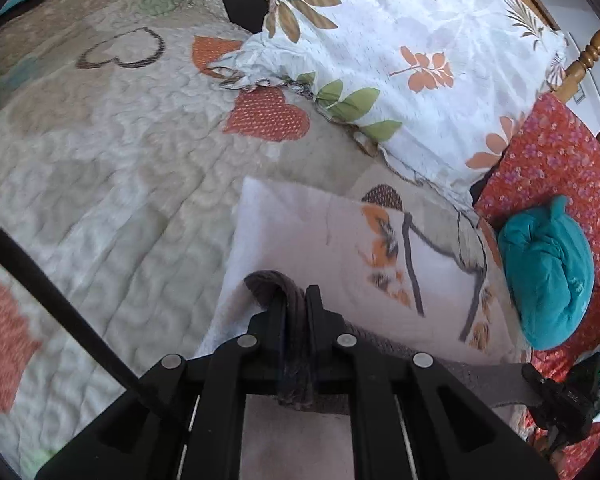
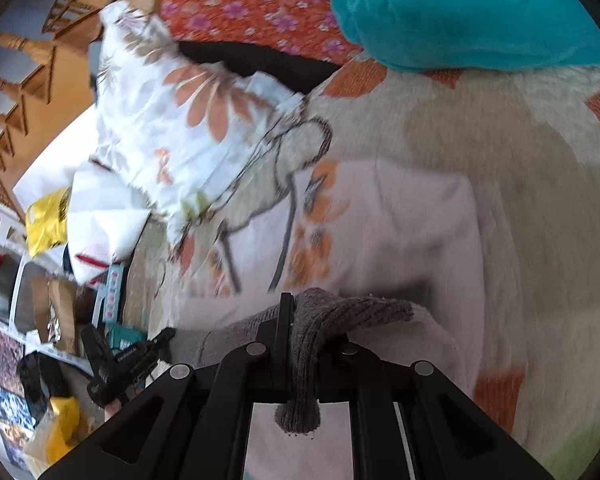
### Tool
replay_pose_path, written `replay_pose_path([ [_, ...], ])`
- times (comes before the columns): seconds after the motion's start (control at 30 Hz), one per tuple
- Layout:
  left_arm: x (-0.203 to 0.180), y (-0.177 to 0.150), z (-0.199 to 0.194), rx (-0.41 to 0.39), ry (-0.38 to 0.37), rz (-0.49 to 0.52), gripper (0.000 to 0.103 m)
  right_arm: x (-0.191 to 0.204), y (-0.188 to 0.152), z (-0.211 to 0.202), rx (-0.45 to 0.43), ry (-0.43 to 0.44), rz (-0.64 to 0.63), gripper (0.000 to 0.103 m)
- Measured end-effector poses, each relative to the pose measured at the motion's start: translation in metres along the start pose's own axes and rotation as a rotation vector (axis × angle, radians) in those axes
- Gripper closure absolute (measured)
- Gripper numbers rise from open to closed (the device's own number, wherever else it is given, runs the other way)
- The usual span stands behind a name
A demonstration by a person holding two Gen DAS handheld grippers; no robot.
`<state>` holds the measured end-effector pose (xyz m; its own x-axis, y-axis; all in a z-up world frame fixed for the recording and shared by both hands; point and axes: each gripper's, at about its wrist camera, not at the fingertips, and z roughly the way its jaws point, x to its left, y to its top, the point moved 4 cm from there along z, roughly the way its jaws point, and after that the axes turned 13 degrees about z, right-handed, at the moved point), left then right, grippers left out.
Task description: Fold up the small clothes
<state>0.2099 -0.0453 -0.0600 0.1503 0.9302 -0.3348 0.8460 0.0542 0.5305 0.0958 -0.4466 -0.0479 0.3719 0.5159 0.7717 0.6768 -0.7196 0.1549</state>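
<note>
Fingers of the left gripper [image 1: 296, 300] are pinched tight on a grey ribbed hem, and those of the right gripper [image 2: 312, 308] are clamped just as closely on another part of the same grey band, so that both hands hold one edge of a small white garment [image 1: 320, 240] printed with orange and dark shapes. It hangs slack from the two grips, its body draped forward over the quilted bedspread [image 1: 120, 168], a cream cover patterned with orange and brown hearts. By the look of it, the step in hand is carrying the held edge across for a fold; the next move calls for lowering that edge evenly onto the rest of the cloth, keeping the band taut between the hands, before either grip lets go. Beyond the garment, at the far side, lies a white floral pillow [image 1: 420, 60], with a teal bundle [image 1: 548, 276] on a red flowered cloth [image 1: 560, 160] to the right. A turned wooden bedstead [image 1: 588, 56] shows at the far right, and the right wrist view catches boxes and bags in the room at its left edge.
</note>
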Motion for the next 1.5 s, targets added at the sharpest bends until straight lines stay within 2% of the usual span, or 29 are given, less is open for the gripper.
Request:
replay_pose_path([
  [0.1,0.002,0.012,0.014,-0.003,0.010,0.006,0.094,-0.001,0.015,0.019,-0.010,-0.032,-0.022,0.094],
  [0.13,0.004,0.016,0.016,-0.016,0.021,0.004,0.092,0.000,0.018,0.028,-0.020,-0.068,-0.054,0.094],
  [0.2,0.011,0.022,0.018,-0.042,0.040,-0.007,0.077,0.001,0.019,0.040,-0.019,-0.103,-0.101,0.090],
  [0.23,0.015,0.024,0.017,-0.049,0.048,-0.020,0.062,0.002,0.019,0.044,-0.019,-0.114,-0.116,0.086],
  [0.27,0.019,0.025,0.016,-0.056,0.053,-0.040,0.055,0.003,0.019,0.046,-0.025,-0.121,-0.126,0.072],
  [0.3,0.024,0.024,0.016,-0.057,0.054,-0.066,0.053,0.004,0.019,0.046,-0.039,-0.121,-0.137,0.058],
  [0.37,0.028,0.024,0.016,-0.039,0.043,-0.089,0.053,0.009,0.021,0.039,-0.076,-0.124,-0.160,0.044],
  [0.4,0.029,0.023,0.014,-0.028,0.044,-0.087,0.052,0.011,0.023,0.033,-0.102,-0.130,-0.168,0.040],
  [0.53,0.025,0.018,-0.001,-0.022,0.079,-0.032,0.052,0.017,0.027,0.009,-0.162,-0.137,-0.169,0.039],
  [0.6,0.020,0.012,-0.010,-0.019,0.106,0.022,0.046,0.020,0.022,0.004,-0.160,-0.144,-0.180,0.039],
  [0.7,0.015,-0.004,-0.021,0.013,0.164,0.115,0.041,0.026,0.003,0.007,-0.111,-0.160,-0.224,0.039],
  [0.77,0.012,-0.021,-0.024,0.057,0.173,0.176,0.037,0.030,-0.015,0.015,-0.057,-0.163,-0.261,0.040],
  [0.83,0.011,-0.039,-0.023,0.109,0.187,0.233,0.036,0.031,-0.041,0.024,0.015,-0.171,-0.312,0.050],
  [0.87,0.013,-0.048,-0.022,0.135,0.214,0.258,0.036,0.030,-0.054,0.030,0.058,-0.174,-0.333,0.056],
  [0.93,0.022,-0.066,-0.019,0.210,0.327,0.312,0.031,0.024,-0.076,0.039,0.115,-0.205,-0.371,0.057],
  [1.0,0.034,-0.074,-0.031,0.201,0.356,0.286,0.029,0.020,-0.088,0.041,0.112,-0.267,-0.420,0.058],
  [1.07,0.048,-0.077,-0.050,0.205,0.461,0.242,0.030,0.015,-0.091,0.032,0.089,-0.329,-0.422,0.058],
  [1.1,0.054,-0.079,-0.064,0.187,0.484,0.210,0.030,0.011,-0.091,0.024,0.070,-0.372,-0.402,0.058],
  [1.17,0.061,-0.086,-0.092,0.151,0.481,0.139,0.030,0.007,-0.092,0.008,0.040,-0.404,-0.370,0.058],
  [1.2,0.060,-0.091,-0.109,0.128,0.457,0.096,0.030,0.007,-0.093,0.000,0.029,-0.398,-0.349,0.058],
  [1.27,0.051,-0.099,-0.139,0.070,0.431,0.059,0.030,0.006,-0.101,-0.018,0.010,-0.326,-0.307,0.057],
  [1.37,0.017,-0.112,-0.186,-0.044,0.476,0.088,0.029,0.011,-0.120,-0.023,0.029,-0.260,-0.317,0.057],
  [1.43,-0.010,-0.117,-0.211,-0.118,0.507,0.114,0.027,0.017,-0.138,-0.017,0.057,-0.254,-0.374,0.057],
  [1.5,-0.039,-0.122,-0.237,-0.204,0.556,0.137,0.023,0.022,-0.153,-0.014,0.040,-0.264,-0.450,0.057],
])
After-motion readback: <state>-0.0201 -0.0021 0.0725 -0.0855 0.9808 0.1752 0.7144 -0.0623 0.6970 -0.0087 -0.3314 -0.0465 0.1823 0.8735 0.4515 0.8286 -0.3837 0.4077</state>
